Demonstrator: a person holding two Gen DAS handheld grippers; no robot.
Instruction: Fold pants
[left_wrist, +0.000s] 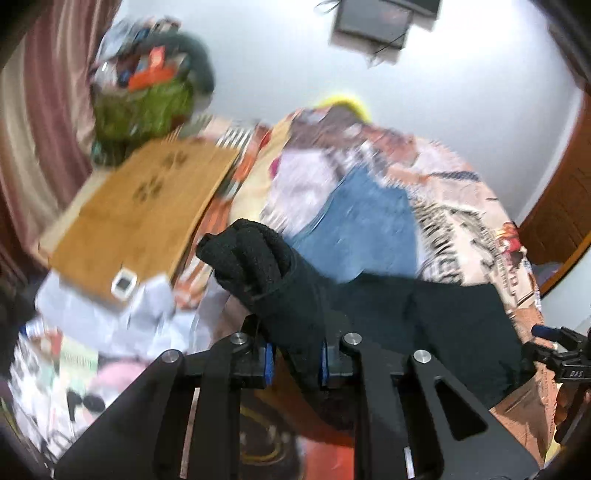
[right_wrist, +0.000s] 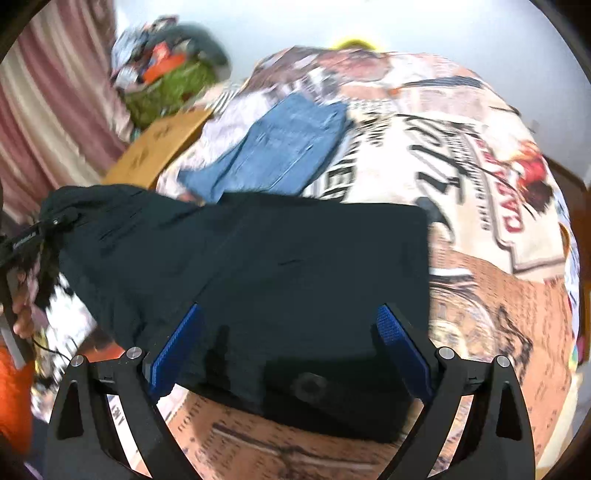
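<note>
Black pants lie on a printed bedspread, partly folded into a broad rectangle. My left gripper is shut on a bunched end of the black pants and holds it lifted above the bed. It also shows at the left edge of the right wrist view, gripping the cloth. My right gripper is open and empty, its blue pads on either side of the near edge of the pants. It shows at the right edge of the left wrist view.
Folded blue jeans lie beyond the black pants. A brown cardboard box sits at the left, with a green bag of clutter behind it. A curtain hangs at far left.
</note>
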